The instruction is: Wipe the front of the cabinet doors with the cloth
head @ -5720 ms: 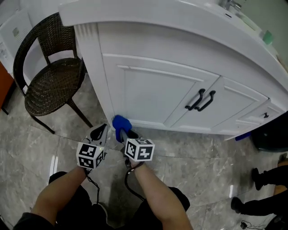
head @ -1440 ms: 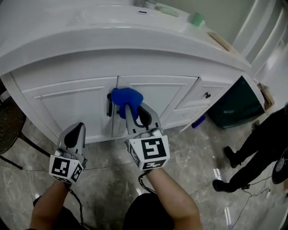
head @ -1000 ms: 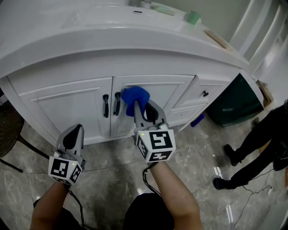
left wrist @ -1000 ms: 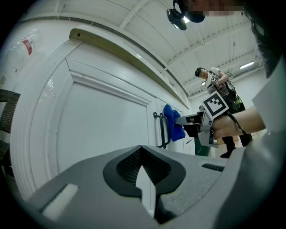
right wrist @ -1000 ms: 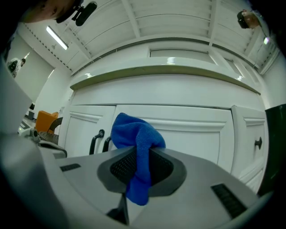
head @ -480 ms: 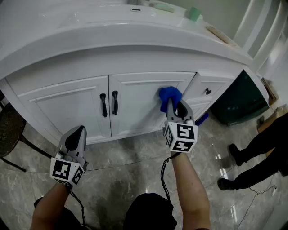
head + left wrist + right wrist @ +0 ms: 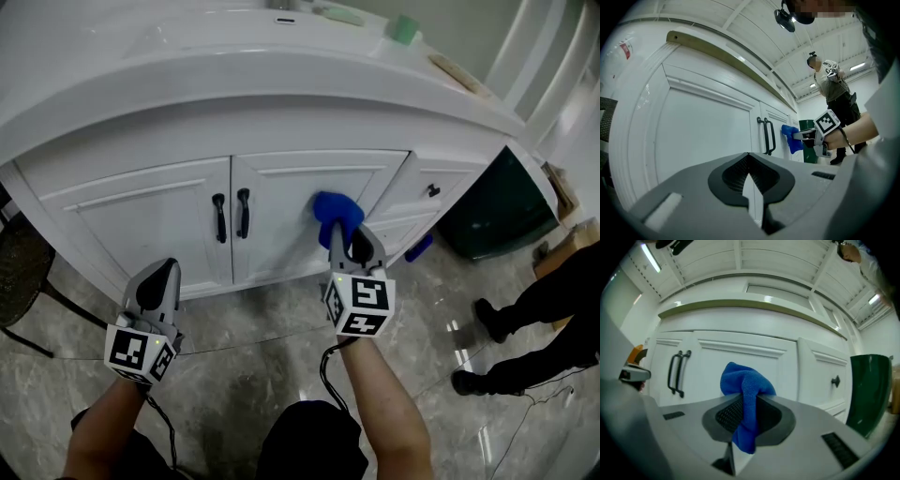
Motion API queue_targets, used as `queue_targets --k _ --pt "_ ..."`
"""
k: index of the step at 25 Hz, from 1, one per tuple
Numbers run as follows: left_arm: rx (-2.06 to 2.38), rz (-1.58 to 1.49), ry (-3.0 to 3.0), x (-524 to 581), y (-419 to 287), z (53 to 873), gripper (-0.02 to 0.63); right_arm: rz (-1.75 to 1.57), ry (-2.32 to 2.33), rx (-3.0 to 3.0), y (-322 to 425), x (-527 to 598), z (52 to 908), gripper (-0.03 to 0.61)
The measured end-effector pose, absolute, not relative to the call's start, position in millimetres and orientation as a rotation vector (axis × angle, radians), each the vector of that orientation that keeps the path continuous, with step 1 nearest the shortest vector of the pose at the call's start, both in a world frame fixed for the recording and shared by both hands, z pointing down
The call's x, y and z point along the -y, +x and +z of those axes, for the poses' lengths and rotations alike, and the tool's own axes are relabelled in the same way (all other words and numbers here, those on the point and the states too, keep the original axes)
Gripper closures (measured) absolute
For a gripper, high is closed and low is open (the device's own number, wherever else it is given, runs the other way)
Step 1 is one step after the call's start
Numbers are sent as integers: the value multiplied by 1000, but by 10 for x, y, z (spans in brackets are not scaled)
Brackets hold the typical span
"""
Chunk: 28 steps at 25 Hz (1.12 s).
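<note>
Fuzzy blue cloth (image 7: 747, 390) — smooth, glossy white cabinet doors (image 7: 286, 220), polished stone-look floor (image 7: 244, 347)

Grey marbled floor tiles (image 7: 244, 347) carry the white cabinet (image 7: 141, 220). A dark green bin (image 7: 487, 211) stands on the floor just right of the cabinet, and a small blue object (image 7: 419, 247) lies by the cabinet's right foot. A dark chair (image 7: 17, 272) stands left of the cabinet. The cabinet's countertop (image 7: 234, 70) bears a green block (image 7: 405, 28) near its right end.
</note>
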<state>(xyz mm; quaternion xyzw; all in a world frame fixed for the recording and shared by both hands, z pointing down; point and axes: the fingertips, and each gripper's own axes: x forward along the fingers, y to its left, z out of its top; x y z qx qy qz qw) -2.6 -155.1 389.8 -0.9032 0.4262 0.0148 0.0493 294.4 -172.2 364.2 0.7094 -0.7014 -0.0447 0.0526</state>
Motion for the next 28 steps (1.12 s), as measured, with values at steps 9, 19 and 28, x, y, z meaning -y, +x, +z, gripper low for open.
queue_targets --k 9,19,28 --pt "-1311 4 -2766 1537 -155 4052 614 -124 1789 2411 1470 1824 3969 529" --pt "-1319 -42 -2766 1502 -211 4140 614 -302 1725 2324 1708 1929 3952 529" --pt "-1327 -12 -2809 1511 -176 4109 614 -268 2048 1934 3384 1941 4107 529"
